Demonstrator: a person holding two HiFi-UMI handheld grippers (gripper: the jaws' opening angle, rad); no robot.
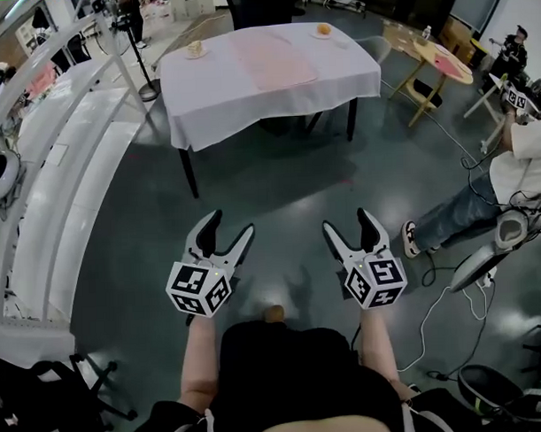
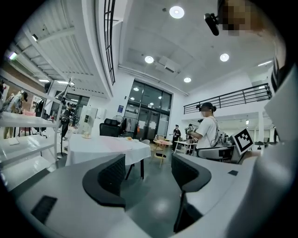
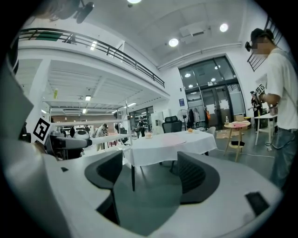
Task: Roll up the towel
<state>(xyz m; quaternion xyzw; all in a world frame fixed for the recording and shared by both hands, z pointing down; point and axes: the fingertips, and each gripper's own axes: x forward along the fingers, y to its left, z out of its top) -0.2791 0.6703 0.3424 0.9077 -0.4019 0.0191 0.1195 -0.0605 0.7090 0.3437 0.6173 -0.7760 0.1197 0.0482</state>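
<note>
My left claw and right claw both gape wide and empty over the floor, because the towel lies flat on the table well ahead, out of reach

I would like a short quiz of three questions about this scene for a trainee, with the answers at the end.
1. True or false: the pink towel lies flat on the white table and is not yet rolled.
2. Choose one: the left gripper is A) shut on the towel, B) open with nothing between its jaws, C) out of view.
3. Fill in the word: the right gripper is open and hangs over the ____, well apart from the table.

Key: 1 true; 2 B; 3 floor.
</note>
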